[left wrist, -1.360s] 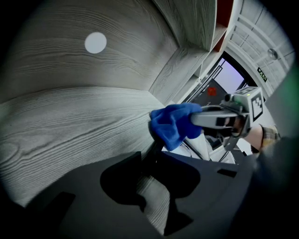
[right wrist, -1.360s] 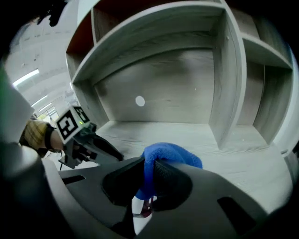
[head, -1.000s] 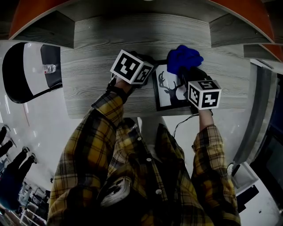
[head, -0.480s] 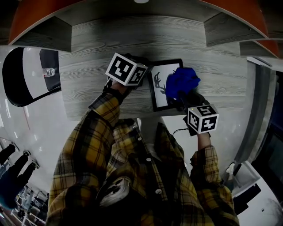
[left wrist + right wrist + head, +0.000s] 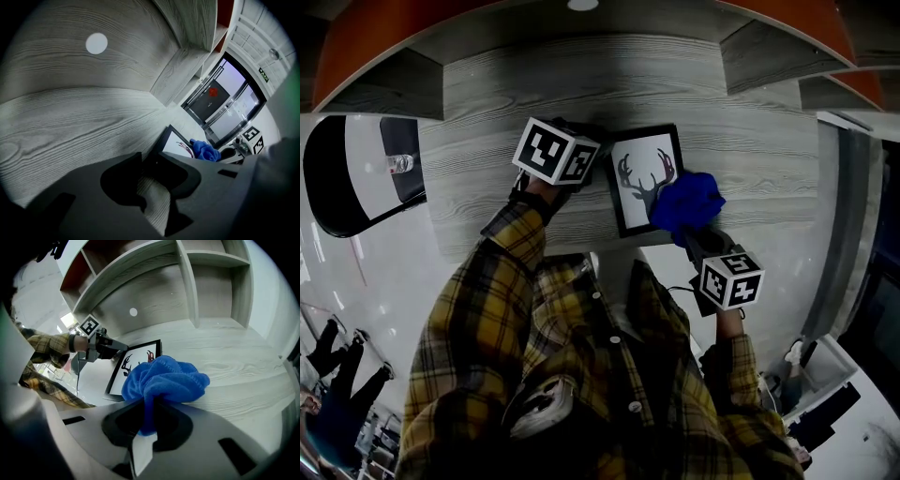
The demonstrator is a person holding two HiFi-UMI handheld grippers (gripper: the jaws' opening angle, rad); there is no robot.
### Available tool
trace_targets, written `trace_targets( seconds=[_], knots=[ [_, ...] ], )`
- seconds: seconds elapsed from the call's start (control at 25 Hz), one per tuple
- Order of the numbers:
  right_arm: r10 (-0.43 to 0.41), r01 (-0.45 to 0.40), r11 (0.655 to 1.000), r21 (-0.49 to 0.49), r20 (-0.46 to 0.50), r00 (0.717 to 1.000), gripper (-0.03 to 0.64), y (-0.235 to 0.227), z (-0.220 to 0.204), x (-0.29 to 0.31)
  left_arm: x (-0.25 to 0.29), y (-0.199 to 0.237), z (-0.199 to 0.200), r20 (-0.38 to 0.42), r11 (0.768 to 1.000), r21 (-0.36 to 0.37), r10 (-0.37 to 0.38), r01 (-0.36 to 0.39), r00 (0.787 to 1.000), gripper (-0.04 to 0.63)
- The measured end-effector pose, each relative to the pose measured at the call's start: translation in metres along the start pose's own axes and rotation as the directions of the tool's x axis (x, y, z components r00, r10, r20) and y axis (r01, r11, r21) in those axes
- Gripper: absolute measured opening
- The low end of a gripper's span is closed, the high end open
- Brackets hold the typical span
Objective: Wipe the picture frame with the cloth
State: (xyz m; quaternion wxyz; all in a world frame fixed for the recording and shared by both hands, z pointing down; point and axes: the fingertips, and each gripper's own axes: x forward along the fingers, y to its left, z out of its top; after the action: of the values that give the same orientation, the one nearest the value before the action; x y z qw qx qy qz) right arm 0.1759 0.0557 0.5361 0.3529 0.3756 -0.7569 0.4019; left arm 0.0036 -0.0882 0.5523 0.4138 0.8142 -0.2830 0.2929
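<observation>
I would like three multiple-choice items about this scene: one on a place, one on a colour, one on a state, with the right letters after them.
1. Where does the frame lie?
A. on the floor
B. on the grey table
C. on a chair

2. What colour is the cloth?
A. red
B. blue
C. white

3. How is the right claw?
A. open and empty
B. shut on the frame
C. shut on the cloth

Answers:
1 B: the frame lies flat on the wood-grain top.
2 B: the cloth is bright blue in every view.
3 C: the right gripper view shows the cloth pinched between the jaws.
</observation>
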Motion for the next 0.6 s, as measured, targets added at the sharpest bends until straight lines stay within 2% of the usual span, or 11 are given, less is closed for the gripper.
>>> trace_targets(
  seconds=[0.2,0.4,0.6],
  knots=[
    [-0.018,0.018,1.0,-0.013,0.028,0.999,0.048,0.002,0.006,-0.007,0.0,0.0,0.001,0.013,1.0,0.004,0.006,-0.006,1.0,0.107],
    [0.025,-0.027,1.0,0.009,0.167,0.986,0.048,0.021,0.047,-0.039,-0.007,0.003,0.002,0.039,1.0,0.008,0.029,-0.029,0.999,0.106],
    [0.079,-0.081,0.997,-0.007,0.331,0.94,0.048,0.047,0.096,-0.08,-0.056,-0.004,0.034,0.175,0.997,0.005,0.075,-0.077,0.982,0.106]
  ],
)
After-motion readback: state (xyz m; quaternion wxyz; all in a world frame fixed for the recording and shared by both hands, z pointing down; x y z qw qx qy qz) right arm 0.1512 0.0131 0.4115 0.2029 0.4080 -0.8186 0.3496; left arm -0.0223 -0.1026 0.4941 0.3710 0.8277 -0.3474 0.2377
